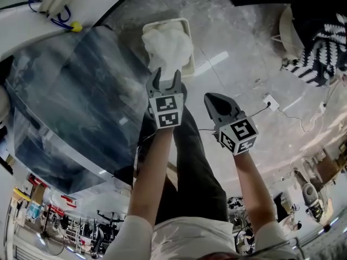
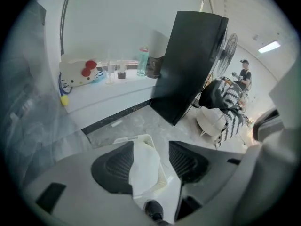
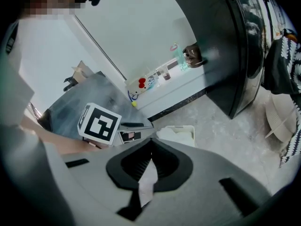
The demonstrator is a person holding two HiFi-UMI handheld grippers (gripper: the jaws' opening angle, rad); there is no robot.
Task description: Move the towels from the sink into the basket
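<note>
Left tongs [image 1: 167, 75] gape above the towel [image 1: 167, 45] in the basket [image 1: 186, 21]; right tongs [image 1: 212, 98] pressed together.

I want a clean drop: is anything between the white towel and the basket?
Nothing visible. The white towel already lies heaped in the basket, right under the left gripper, whose jaws stand open.

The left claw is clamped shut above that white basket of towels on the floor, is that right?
Not quite. The left gripper is open, not clamped shut: the left gripper view shows its jaws standing well apart, with a white towel in the basket showing in the gap. The rest holds: it is above the white basket of towels on the floor.
</note>
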